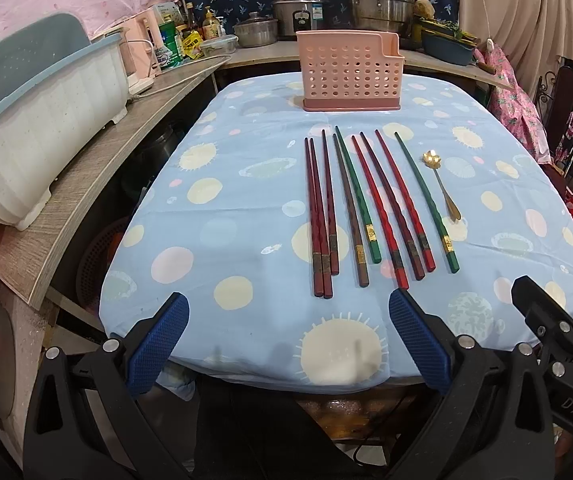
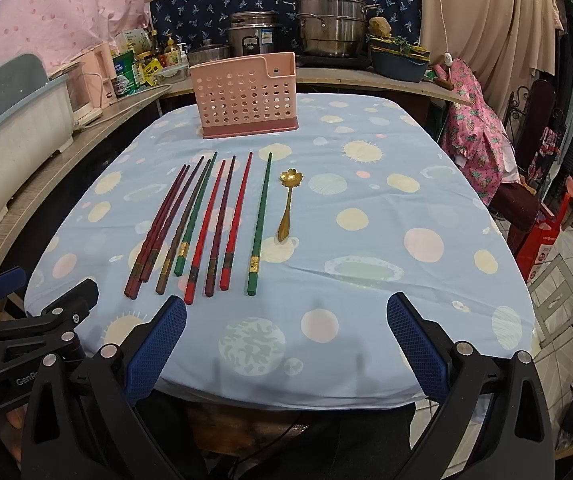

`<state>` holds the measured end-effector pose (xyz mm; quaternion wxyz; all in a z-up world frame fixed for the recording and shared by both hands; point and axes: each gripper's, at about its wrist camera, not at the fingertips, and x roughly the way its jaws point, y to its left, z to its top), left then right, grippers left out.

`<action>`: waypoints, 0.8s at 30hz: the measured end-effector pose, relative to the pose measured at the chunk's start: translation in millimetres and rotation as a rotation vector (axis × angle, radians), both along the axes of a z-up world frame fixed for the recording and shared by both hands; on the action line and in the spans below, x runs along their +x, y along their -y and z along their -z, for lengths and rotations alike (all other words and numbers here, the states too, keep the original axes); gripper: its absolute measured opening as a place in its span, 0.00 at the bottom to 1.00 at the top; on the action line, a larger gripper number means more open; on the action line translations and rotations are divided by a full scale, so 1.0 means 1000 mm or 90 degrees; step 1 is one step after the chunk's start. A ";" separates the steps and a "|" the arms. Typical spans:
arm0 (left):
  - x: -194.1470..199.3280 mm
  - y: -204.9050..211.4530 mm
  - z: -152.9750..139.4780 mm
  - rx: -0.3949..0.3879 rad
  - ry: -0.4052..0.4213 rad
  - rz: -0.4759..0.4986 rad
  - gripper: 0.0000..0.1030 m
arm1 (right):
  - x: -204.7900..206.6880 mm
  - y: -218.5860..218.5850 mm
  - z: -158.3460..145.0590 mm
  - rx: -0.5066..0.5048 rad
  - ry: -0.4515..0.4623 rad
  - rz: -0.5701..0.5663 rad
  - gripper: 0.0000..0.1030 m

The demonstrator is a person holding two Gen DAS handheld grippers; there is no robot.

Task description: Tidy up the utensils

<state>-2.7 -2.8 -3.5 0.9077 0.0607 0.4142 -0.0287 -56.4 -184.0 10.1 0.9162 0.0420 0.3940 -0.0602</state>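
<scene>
L gripper (image 1: 288, 332): hung wide open at the table's near edge, nothing between the blue pads, prob. staged for a first pick.
R gripper (image 2: 286, 334): same story, spread wide & empty, just beside its partner; each cam caught the other's frame at the side.
Chopsticks (image 1: 366, 208): nine of them lay in a loose row on the tablecloth (image 1: 222, 184), thin tips toward the far end, thick ends toward the grippers. Looked laid out so each could be nipped singly, though the left three touched or crossed.
Colours: dark red, brown, bright red, two green w/ gold bands.
Spoon (image 1: 442, 184): gold, flower-shaped bowl, lay just right of the last green stick, handle toward the grippers.
Holder (image 1: 350, 72): pink perforated basket stood upright beyond the sticks, open top, apparently the drop spot.
Progress: nothing looked binned yet.
Writing: "DAS" on the R gripper body in the left view; "GenR…" cut off on the L gripper in the right view. Bottle labels at the back too small to read.
</scene>
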 end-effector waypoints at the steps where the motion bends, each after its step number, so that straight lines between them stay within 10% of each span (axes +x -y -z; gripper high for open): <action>1: 0.000 0.000 0.000 -0.001 0.001 0.000 0.93 | 0.000 0.000 0.000 0.000 0.000 0.000 0.94; 24: 0.001 0.000 0.001 -0.001 -0.006 0.001 0.93 | -0.001 0.001 0.000 0.000 -0.001 0.001 0.93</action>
